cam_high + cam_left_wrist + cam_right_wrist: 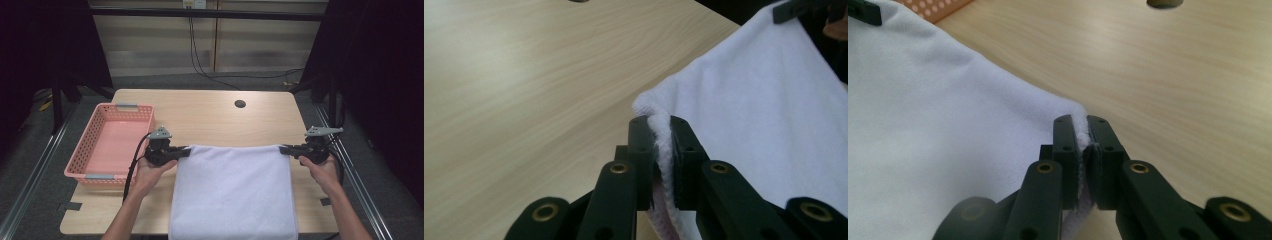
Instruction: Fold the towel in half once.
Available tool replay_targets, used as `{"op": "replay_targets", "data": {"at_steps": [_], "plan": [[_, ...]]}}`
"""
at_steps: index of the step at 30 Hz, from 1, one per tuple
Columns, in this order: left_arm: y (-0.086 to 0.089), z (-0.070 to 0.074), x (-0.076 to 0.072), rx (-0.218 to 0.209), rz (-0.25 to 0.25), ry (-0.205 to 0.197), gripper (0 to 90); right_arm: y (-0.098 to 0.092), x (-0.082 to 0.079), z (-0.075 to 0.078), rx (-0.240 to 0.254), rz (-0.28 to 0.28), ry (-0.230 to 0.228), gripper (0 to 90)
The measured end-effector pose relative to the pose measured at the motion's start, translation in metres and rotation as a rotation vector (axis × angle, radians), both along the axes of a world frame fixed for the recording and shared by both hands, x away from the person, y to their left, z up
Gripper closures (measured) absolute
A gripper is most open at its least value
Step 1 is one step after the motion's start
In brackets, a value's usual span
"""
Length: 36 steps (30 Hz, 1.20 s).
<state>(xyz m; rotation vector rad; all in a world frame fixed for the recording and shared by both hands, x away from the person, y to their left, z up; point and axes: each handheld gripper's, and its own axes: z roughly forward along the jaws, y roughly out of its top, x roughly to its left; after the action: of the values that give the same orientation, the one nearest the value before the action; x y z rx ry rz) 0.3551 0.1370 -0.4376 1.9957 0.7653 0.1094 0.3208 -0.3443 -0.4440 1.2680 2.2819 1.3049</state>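
A white towel lies spread on the wooden table, its near end hanging over the front edge. My left gripper is shut on the towel's far left corner, the cloth pinched between the black jaws. On the far right corner my right gripper is shut in the same way. The far edge of the towel runs straight between the two grippers. In the left gripper view the towel stretches away to the right gripper's jaw tip.
An empty pink plastic basket stands on the table's left side, close to my left hand. A round cable hole sits in the tabletop behind the towel. Black cables run down the wall beyond the table.
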Motion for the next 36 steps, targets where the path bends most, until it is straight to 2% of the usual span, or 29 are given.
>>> {"op": "replay_targets", "data": {"at_steps": [4, 8, 12, 13, 15, 19, 22, 25, 28, 30, 36], "plan": [[0.002, 0.016, 0.011, -0.021, 0.016, -0.026, 82.3, -0.003, 0.008, 0.014, 0.014, -0.010, -0.032, 84.8], [0.000, 0.028, 0.024, 0.003, 0.035, -0.046, 82.4, -0.005, 0.017, 0.027, 0.032, -0.027, -0.060, 85.3], [0.001, 0.035, 0.039, -0.013, 0.055, -0.052, 82.4, -0.005, 0.029, 0.038, 0.033, -0.040, -0.076, 85.7], [0.001, 0.037, 0.043, -0.004, 0.063, -0.058, 82.5, -0.005, 0.032, 0.041, 0.032, -0.044, -0.081, 85.7], [0.001, 0.038, 0.052, -0.021, 0.077, -0.058, 82.5, -0.005, 0.039, 0.046, 0.037, -0.052, -0.088, 85.6], [-0.006, 0.041, 0.065, -0.037, 0.092, -0.079, 82.5, -0.005, 0.058, 0.051, 0.013, -0.076, -0.073, 85.7], [-0.010, 0.045, 0.075, -0.017, 0.099, -0.089, 82.5, -0.004, 0.071, 0.055, -0.008, -0.086, -0.063, 85.8], [-0.010, 0.052, 0.082, -0.052, 0.120, -0.091, 82.5, -0.005, 0.081, 0.065, 0.011, -0.105, -0.071, 85.8], [-0.012, 0.052, 0.076, -0.057, 0.100, -0.105, 82.5, -0.004, 0.082, 0.073, 0.041, -0.101, -0.092, 85.8], [-0.012, 0.052, 0.070, -0.032, 0.087, -0.118, 82.5, -0.003, 0.077, 0.072, 0.046, -0.089, -0.097, 85.9], [-0.002, 0.055, 0.047, -0.064, 0.061, -0.138, 82.3, -0.005, 0.051, 0.073, 0.067, -0.056, -0.129, 85.9]]}}
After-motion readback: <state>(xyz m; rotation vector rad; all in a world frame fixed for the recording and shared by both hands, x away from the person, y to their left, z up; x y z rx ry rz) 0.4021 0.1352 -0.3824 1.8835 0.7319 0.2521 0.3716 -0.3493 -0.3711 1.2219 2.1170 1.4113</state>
